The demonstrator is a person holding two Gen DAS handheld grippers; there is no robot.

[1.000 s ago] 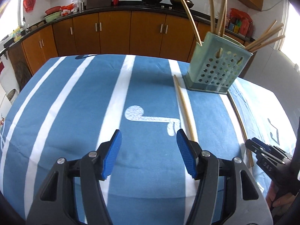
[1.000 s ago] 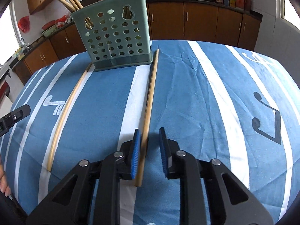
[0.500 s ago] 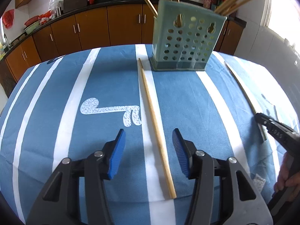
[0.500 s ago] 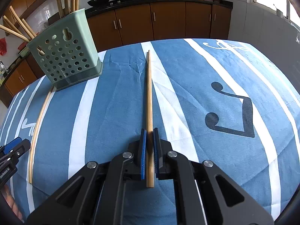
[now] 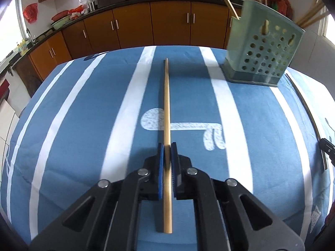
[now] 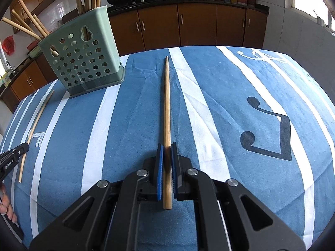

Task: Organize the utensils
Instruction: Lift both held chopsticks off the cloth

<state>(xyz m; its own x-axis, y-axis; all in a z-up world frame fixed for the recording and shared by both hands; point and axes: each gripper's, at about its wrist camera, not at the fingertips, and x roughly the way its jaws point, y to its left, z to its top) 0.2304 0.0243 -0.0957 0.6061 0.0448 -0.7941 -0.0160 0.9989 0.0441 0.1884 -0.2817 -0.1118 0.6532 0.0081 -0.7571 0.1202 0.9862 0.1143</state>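
Observation:
A green perforated utensil holder (image 5: 261,56) stands on the blue striped tablecloth and holds several wooden chopsticks; it also shows in the right wrist view (image 6: 83,60). My left gripper (image 5: 167,146) is shut on a long wooden chopstick (image 5: 166,100) that points away along the cloth. My right gripper (image 6: 166,146) is shut on another wooden chopstick (image 6: 166,104), also pointing away. In the right wrist view the left gripper's tip (image 6: 12,156) meets a chopstick (image 6: 35,125) at the far left. In the left wrist view the right gripper's tip (image 5: 326,148) shows at the right edge.
The table (image 5: 83,125) is covered by a blue cloth with white stripes and music marks. Brown kitchen cabinets (image 5: 134,23) and a dark counter with pans stand behind it. A hand (image 6: 6,207) shows at the lower left of the right wrist view.
My left gripper has swung over the chopstick and closed on it. My right gripper closed on its chopstick and has stayed shut on it as its view shifted.

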